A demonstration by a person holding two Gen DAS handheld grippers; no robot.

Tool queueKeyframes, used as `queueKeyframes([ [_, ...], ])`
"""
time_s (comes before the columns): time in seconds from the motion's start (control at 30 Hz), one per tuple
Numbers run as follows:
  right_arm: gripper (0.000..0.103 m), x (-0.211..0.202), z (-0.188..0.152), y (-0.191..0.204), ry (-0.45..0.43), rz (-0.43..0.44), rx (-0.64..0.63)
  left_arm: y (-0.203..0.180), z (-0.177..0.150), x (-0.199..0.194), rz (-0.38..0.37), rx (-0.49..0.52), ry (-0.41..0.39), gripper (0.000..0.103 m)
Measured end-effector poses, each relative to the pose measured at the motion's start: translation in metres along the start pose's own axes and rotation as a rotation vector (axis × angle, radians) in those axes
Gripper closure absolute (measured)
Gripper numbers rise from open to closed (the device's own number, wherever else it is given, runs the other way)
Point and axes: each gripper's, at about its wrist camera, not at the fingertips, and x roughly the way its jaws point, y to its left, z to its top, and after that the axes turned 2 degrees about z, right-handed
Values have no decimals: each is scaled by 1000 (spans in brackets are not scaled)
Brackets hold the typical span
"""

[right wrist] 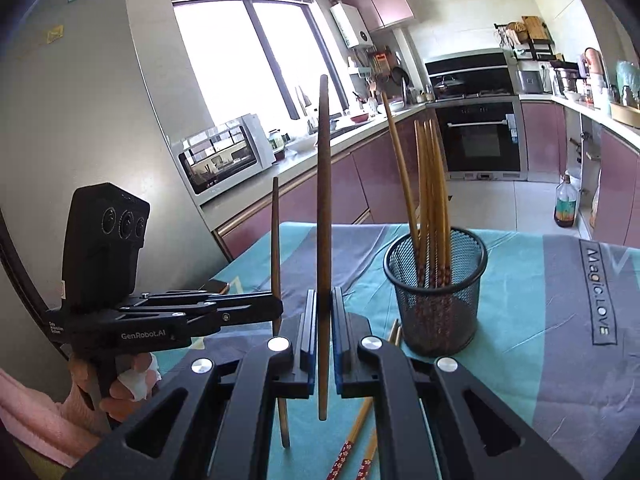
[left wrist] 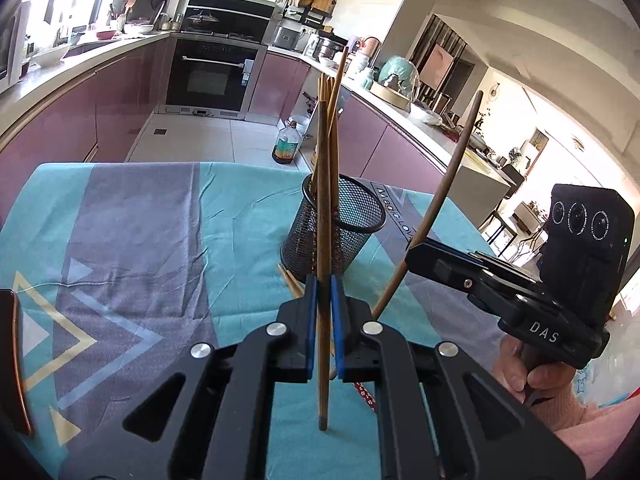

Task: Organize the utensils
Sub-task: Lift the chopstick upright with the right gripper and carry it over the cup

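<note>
A black mesh cup (left wrist: 352,220) (right wrist: 436,292) stands on the teal and grey tablecloth (left wrist: 140,240) and holds several upright chopsticks (right wrist: 430,184). My left gripper (left wrist: 324,286) (right wrist: 277,307) is shut on a light brown chopstick (left wrist: 323,200) (right wrist: 275,232), held upright just short of the cup. My right gripper (right wrist: 325,306) (left wrist: 413,255) is shut on a darker brown chopstick (right wrist: 324,200) (left wrist: 444,188), also near upright, to the cup's right in the left wrist view. Loose chopsticks with patterned ends (right wrist: 352,440) (left wrist: 289,280) lie on the cloth under the grippers.
A dark flat item with a copper rim (left wrist: 14,360) lies at the table's left edge. An oil bottle (left wrist: 285,144) (right wrist: 566,204) stands on the floor beyond the table. Pink kitchen cabinets (left wrist: 60,120) and an oven (left wrist: 212,76) line the room behind.
</note>
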Motion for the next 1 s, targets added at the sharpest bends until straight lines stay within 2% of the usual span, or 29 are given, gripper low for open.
queueKeyframes([
  [0.3, 98, -17, 15, 0, -44, -44, -45, -9, 8, 0, 44, 33, -34, 96],
  [0.57, 98, -32, 21, 1, -81, -74, -75, -18, 18, -5, 33, 65, -68, 95],
  [1.0, 98, -49, 46, -4, -153, -108, -101, -41, 53, -38, -13, 120, -169, 96],
])
